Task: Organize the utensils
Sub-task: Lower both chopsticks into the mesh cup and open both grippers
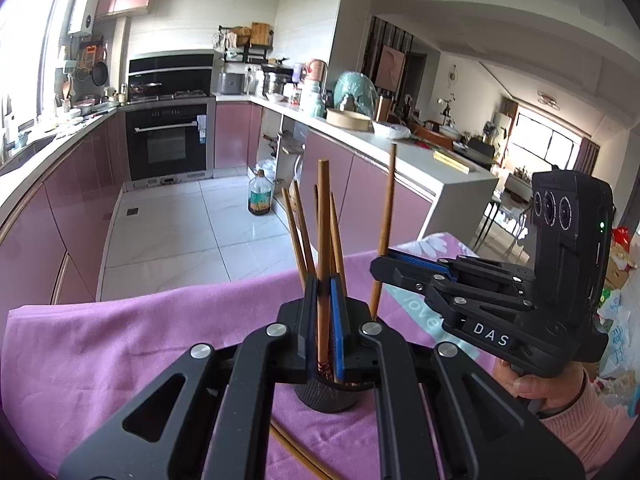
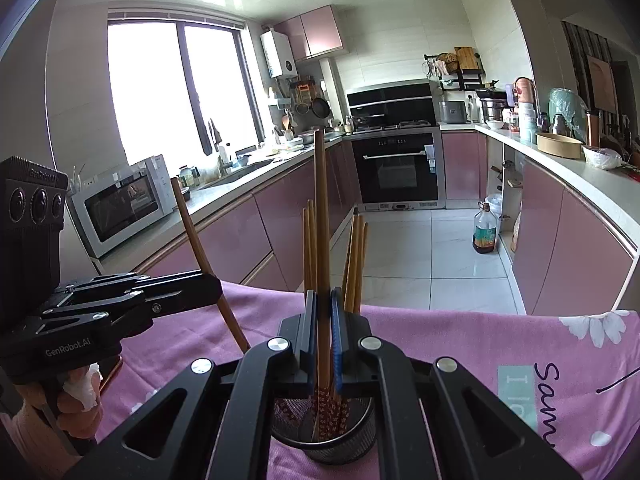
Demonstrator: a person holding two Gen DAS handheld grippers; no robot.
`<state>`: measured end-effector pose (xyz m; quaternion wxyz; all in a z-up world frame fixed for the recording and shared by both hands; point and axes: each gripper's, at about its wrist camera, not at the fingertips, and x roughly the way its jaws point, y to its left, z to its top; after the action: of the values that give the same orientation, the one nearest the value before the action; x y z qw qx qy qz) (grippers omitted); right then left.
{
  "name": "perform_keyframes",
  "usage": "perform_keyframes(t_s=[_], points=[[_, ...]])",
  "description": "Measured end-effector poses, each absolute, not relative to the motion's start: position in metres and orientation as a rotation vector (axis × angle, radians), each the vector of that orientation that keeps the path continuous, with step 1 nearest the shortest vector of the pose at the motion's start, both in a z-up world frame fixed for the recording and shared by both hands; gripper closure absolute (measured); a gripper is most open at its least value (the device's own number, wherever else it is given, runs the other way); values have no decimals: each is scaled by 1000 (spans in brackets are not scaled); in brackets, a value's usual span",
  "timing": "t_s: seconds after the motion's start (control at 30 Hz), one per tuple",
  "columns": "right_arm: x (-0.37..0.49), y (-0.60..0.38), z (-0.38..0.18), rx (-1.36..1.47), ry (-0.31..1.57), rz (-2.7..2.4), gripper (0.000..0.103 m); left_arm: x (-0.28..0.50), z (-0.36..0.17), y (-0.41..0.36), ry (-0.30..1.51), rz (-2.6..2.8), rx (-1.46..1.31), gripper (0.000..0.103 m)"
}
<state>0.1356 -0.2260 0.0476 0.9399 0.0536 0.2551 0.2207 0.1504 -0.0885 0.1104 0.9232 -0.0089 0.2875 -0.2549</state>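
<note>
Holding one chopstick (image 1: 323, 240) upright in your left claw (image 1: 323, 300) and another (image 2: 322, 220) in your right claw (image 2: 323, 312), both clamped narrow on the sticks, you have each tip down inside the mesh cup (image 2: 324, 440) on the purple cloth (image 2: 460, 344) covering the desk. Several chopsticks already stand in the cup, so the sorting looks well along. At least one more (image 1: 292, 452) lies on the cloth by the near edge, not yet collected.
</note>
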Motion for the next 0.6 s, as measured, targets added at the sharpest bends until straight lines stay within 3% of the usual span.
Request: perform_keyframes(t_s=[0.6], points=[[154,-220,23,128,636,456,95,202,76,-101,723,-505,-28,92]])
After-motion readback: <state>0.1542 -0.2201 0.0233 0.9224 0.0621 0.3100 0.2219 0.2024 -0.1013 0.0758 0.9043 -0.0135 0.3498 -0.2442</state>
